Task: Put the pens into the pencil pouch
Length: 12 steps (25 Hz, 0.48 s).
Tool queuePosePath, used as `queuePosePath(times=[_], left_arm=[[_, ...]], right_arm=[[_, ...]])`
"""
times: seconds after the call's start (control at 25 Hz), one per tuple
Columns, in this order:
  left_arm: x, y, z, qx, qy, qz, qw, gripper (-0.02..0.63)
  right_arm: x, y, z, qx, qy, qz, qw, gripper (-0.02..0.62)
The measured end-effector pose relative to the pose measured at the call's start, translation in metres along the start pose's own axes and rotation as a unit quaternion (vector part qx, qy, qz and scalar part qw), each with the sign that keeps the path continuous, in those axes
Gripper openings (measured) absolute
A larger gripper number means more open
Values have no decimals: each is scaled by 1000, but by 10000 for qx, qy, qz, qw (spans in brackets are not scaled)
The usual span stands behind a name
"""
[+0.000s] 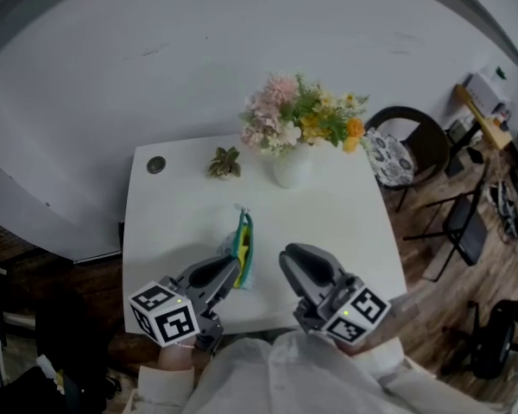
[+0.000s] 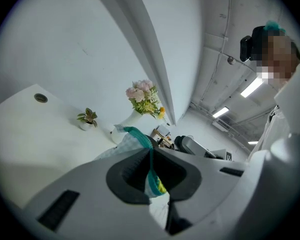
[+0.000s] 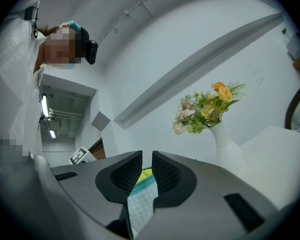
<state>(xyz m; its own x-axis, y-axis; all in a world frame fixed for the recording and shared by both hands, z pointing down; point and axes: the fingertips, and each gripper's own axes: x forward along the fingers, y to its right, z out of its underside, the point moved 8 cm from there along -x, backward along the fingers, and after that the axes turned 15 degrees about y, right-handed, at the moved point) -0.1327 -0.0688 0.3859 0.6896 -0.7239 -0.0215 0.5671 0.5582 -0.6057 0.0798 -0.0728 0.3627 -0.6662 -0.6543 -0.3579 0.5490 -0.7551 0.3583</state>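
Note:
The pencil pouch (image 1: 243, 247), checked fabric with a teal edge and yellow inside, hangs edge-on above the white table (image 1: 173, 222). My left gripper (image 1: 236, 270) is shut on its near end. In the left gripper view the teal edge (image 2: 151, 176) runs straight between the pads of the left gripper (image 2: 151, 156). My right gripper (image 1: 285, 255) hovers just right of the pouch, apart from it. Its jaws stand a narrow slit apart with nothing gripped. In the right gripper view the pouch (image 3: 140, 204) shows through the gap of the right gripper (image 3: 147, 164). I see no pens.
A white vase of flowers (image 1: 292, 164) stands at the back of the table, with a small potted plant (image 1: 225, 162) and a round grommet (image 1: 156, 165) to its left. Chairs (image 1: 410, 149) stand off the table's right side. A wall runs behind.

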Motion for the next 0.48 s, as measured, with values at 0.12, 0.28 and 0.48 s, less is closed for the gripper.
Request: queuePosePath(times=[0.12, 0.28, 0.48], left_arm=[[-3, -4, -7, 257, -55, -26, 9997, 26], [-5, -5, -11, 566, -189, -131, 9981, 26], [1, -8, 2, 554, -423, -87, 9975, 26]], right_arm=[[-6, 1, 1, -4, -20, 104, 9999, 60], [-12, 4, 2, 8, -78, 239, 9997, 60], [-19, 11, 2, 10, -66, 456, 9989, 58]])
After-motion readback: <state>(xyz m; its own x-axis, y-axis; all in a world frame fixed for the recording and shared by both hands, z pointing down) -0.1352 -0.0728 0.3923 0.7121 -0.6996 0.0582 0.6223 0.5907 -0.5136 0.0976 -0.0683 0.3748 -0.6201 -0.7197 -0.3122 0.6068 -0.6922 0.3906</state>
